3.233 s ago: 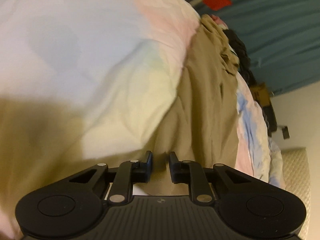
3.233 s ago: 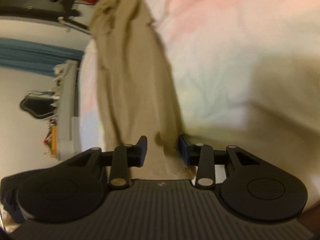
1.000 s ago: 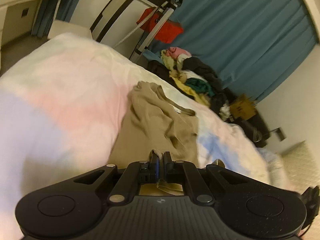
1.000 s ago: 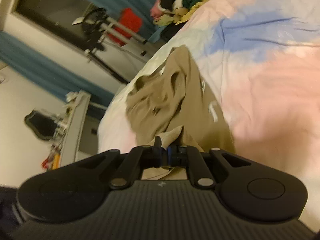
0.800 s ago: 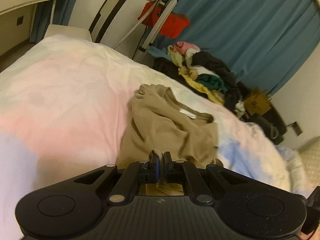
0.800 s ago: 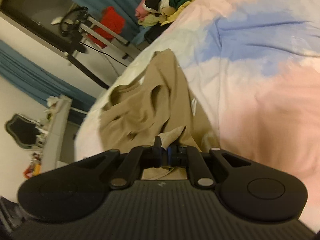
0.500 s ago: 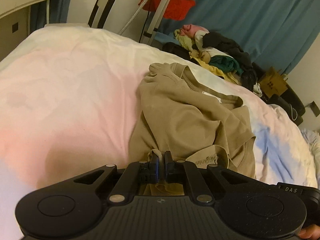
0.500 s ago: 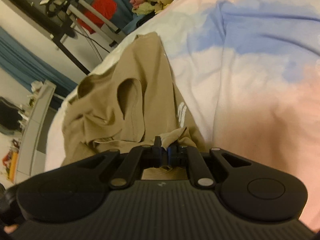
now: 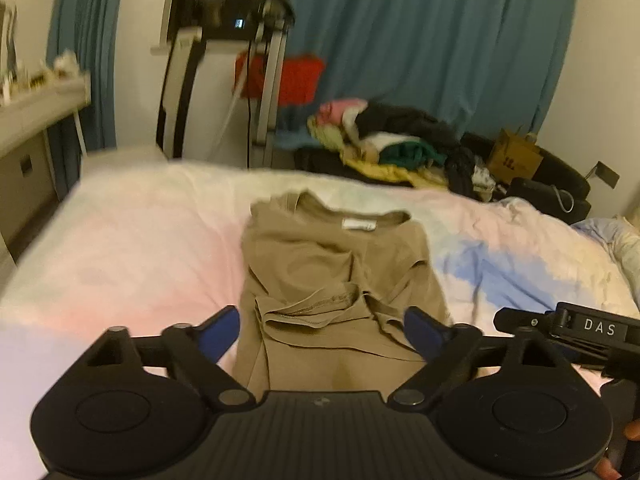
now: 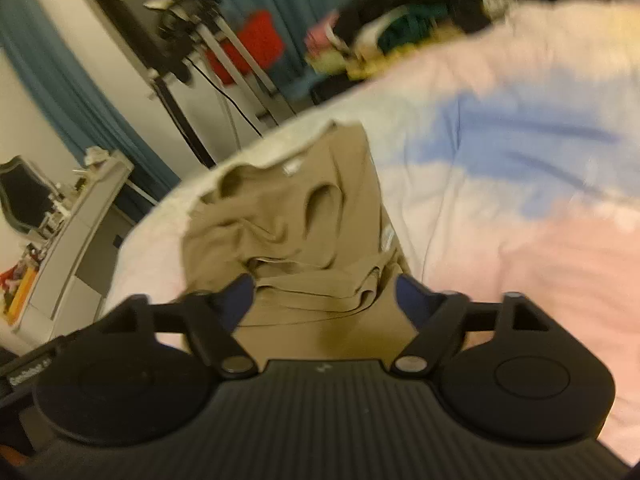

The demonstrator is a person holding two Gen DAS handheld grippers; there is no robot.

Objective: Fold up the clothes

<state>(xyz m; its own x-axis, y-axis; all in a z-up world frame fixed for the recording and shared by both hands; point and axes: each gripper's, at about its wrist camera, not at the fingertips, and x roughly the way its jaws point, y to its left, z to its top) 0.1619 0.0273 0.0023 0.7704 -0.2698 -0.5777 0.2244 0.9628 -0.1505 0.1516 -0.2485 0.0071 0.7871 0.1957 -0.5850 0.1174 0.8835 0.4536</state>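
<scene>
On the bed (image 9: 120, 248), spread with a cover in pink, white and blue, a tan shirt (image 9: 332, 276) lies doubled over itself: its collar with the white label sits at the far end, toward 12 o'clock from both cameras, and its hem lies back across the body in a crumpled band just ahead of the fingers. The left gripper (image 9: 322, 334) hovers over the near end with its blue-padded fingers spread wide and nothing between them; the right gripper (image 10: 322, 300) stands the same way, wide apart and empty, the cloth showing in the gap below. The shirt's long axis runs from the grippers straight away toward 12 o'clock, so both tools face it end-on; in the left view the right tool shows at about 3 o'clock, close alongside, and neither hand looks clearly nearer. The fold looks loose and uneven, with ridges near the hem and a puckered hollow mid-body, so I judge it fits either a lengthwise fold just laid or one that needs smoothing. Beyond the bed at 1 o'clock lies a heap of clothes (image 9: 392, 144) before a blue curtain (image 9: 420, 40), well apart; nothing stands between the fingers and the shirt.
</scene>
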